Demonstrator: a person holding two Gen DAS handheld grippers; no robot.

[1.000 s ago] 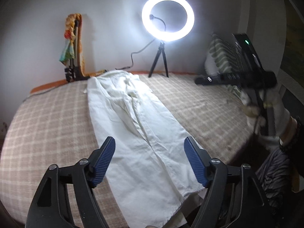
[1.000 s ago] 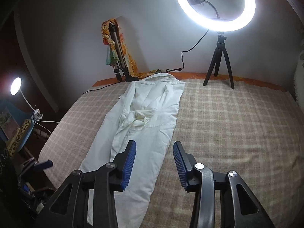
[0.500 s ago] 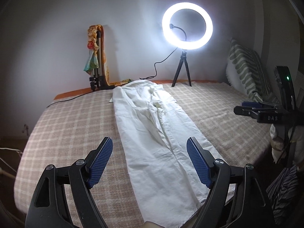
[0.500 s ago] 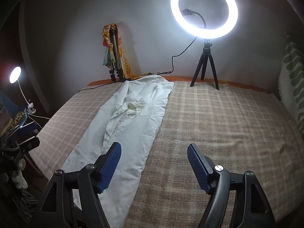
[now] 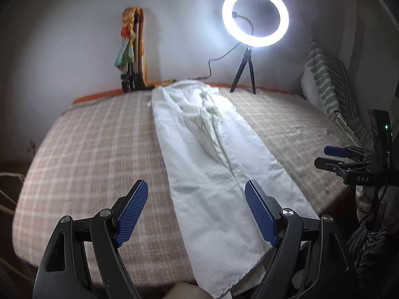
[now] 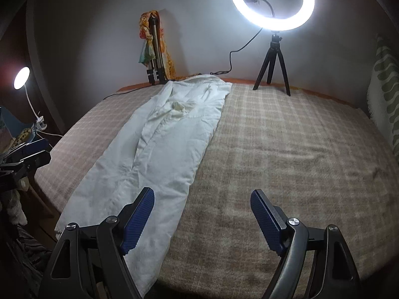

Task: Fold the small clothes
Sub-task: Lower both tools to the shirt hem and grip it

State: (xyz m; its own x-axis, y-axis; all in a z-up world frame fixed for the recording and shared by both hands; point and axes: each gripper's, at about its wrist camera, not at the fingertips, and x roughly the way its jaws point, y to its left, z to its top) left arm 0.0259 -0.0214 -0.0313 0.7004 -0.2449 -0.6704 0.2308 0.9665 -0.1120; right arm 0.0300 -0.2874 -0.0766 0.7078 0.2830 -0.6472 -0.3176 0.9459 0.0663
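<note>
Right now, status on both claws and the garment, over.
Left claw open, empty. Right claw open, empty. White trousers flat on the bed, unfolded. Nothing in the way.

bed (image 6: pixel 286 149) bare right of trousers (image 6: pixel 159 154) | far edge blocked: ring light (image 6: pixel 271 2), tripod (image 6: pixel 155 57)

left wrist: near bed (image 5: pixel 87 149) foot, faces wall | right wrist: likewise (both share ring light (image 5: pixel 255 16))

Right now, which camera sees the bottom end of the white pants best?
The left wrist view. The white pants run straight up the middle, and the bottom hem shows between the open left gripper. In the right wrist view the pants lie off to the left, and the open right gripper partly hides the hem.
</note>
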